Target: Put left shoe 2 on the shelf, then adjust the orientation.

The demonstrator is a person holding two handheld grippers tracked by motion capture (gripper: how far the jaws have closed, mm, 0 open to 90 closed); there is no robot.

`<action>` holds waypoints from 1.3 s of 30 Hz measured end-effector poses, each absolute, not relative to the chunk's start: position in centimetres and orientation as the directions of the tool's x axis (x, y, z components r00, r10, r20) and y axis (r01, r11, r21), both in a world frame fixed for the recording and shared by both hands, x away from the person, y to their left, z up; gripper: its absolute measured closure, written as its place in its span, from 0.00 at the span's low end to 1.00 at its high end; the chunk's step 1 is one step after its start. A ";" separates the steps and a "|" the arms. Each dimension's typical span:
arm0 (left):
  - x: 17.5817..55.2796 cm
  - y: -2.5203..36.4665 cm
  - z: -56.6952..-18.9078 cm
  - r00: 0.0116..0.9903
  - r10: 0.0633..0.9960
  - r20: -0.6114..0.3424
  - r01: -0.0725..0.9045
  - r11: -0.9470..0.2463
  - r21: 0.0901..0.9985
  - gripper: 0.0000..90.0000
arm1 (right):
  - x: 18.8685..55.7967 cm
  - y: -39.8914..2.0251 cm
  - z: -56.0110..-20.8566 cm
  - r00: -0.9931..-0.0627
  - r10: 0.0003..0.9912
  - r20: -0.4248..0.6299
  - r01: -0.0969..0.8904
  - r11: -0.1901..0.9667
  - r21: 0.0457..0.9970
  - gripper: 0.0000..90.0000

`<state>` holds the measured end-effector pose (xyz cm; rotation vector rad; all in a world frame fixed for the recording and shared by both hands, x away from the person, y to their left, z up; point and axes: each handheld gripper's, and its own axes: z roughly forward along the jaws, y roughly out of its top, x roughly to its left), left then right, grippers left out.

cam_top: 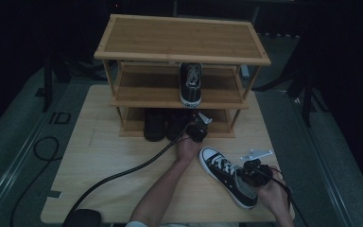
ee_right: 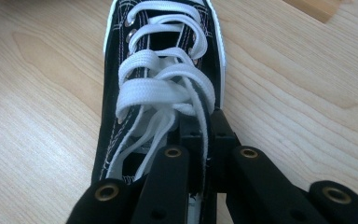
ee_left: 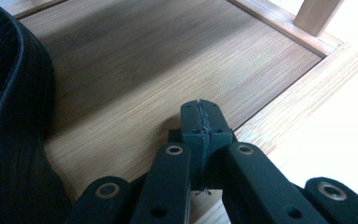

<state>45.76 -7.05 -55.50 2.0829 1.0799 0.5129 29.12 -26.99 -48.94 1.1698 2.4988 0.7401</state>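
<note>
The right gripper [ee_right: 205, 122] is clamped on the side wall of the sneaker [cam_top: 227, 175], jaws pressed together on the canvas by the laces [ee_right: 161, 86]. That sneaker lies on the table [cam_top: 113, 161] in front of the rack [cam_top: 182, 42], toe toward it, near the table's right front edge. The left gripper [ee_left: 200, 116] has its jaws together with nothing between them, its tip over the rack's bottom shelf [ee_left: 135, 79], just beside a dark shoe [ee_left: 9, 130]. A second sneaker [cam_top: 190, 82] stands on the rack's middle shelf.
</note>
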 end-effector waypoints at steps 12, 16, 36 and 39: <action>45.7 -7.0 -55.5 0.569 0.822 0.020 0.533 -0.388 0.752 1.00 | 29.4 -28.3 -47.7 -0.606 0.795 -0.029 0.633 0.504 0.587 0.98; 45.8 -7.0 -55.5 0.569 0.822 0.014 0.538 -0.385 0.750 1.00 | 29.7 -28.8 -47.3 -0.605 0.796 -0.035 0.631 0.505 0.589 0.98; 45.8 -7.0 -55.5 0.565 0.825 0.007 0.542 -0.378 0.750 1.00 | 30.5 -30.1 -44.7 -0.652 0.756 -0.052 0.573 0.537 0.619 0.98; 45.8 -7.0 -55.5 0.566 0.825 0.005 0.544 -0.377 0.750 1.00 | 30.5 -30.2 -44.4 -0.664 0.746 -0.058 0.562 0.549 0.619 0.98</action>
